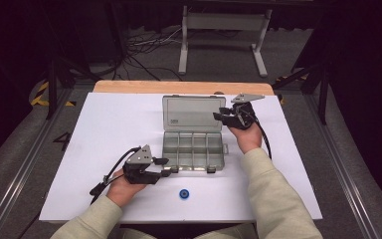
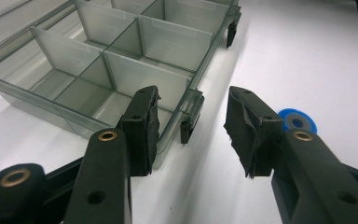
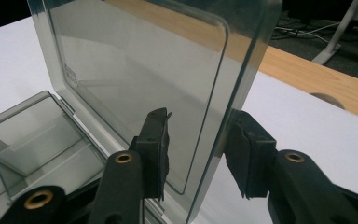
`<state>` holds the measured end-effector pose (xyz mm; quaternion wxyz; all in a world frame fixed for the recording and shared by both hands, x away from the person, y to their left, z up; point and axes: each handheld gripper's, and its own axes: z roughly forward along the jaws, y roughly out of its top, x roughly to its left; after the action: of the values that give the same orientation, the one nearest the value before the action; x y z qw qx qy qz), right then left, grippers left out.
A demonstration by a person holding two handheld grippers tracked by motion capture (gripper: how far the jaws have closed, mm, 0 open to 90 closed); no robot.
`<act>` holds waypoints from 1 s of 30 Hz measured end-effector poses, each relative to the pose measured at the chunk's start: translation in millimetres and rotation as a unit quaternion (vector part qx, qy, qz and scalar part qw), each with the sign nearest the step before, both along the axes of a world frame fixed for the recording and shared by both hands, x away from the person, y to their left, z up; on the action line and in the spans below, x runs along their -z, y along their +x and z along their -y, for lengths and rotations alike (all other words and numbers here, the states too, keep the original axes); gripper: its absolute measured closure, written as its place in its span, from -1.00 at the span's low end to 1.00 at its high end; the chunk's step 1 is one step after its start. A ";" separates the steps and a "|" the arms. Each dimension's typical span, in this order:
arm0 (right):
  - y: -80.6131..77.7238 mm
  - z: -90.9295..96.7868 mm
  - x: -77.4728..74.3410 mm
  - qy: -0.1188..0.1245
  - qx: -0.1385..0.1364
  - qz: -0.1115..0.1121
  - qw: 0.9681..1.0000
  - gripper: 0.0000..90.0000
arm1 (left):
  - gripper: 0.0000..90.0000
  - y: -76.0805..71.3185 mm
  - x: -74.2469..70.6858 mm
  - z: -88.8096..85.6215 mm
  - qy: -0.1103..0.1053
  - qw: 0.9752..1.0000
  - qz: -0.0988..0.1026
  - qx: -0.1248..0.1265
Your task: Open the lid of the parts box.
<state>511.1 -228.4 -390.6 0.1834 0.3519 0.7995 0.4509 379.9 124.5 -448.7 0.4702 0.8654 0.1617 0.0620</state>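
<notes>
A clear grey compartment box [image 1: 194, 151] lies open mid-table, its lid [image 1: 191, 112] standing upright at the back. My right gripper [image 1: 219, 117] is open at the lid's right edge; in the right gripper view its jaws straddle that edge of the lid [image 3: 135, 70], the right pad close against it, the left one apart. My left gripper [image 1: 168, 167] is open at the box's front left corner, and a front latch [image 2: 187, 128] sits between its jaws [image 2: 193, 100]. A small blue ring [image 1: 183, 193] lies on the table in front of the box, just behind the right fingertip [image 2: 251, 126].
A white sheet [image 1: 104, 129] covers the table, with a wooden strip [image 1: 179, 87] along the far edge. The box's compartments [image 2: 135, 56] hold nothing. A white stand frame [image 1: 224, 30] and cables sit on the floor beyond.
</notes>
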 end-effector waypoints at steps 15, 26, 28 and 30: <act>10.7 -2.4 13.9 -0.005 0.011 -0.017 1.000 0.24 | 0.21 -0.4 0.1 0.6 0.002 1.000 0.001 -0.001; 17.6 -4.7 24.9 -0.011 0.018 -0.028 0.999 0.08 | 0.21 0.4 0.8 1.0 -0.002 1.000 -0.003 0.000; 19.2 -5.2 27.7 -0.010 0.020 -0.033 0.999 0.02 | 0.22 0.8 0.6 0.7 0.000 1.000 -0.001 0.001; 20.5 -5.0 30.2 -0.011 0.023 -0.040 0.999 0.00 | 0.22 0.7 0.7 0.8 -0.001 1.000 -0.003 0.002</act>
<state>531.6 -223.4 -420.8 0.1656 0.3855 0.8028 0.4236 380.6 123.7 -449.4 0.4704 0.8656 0.1611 0.0586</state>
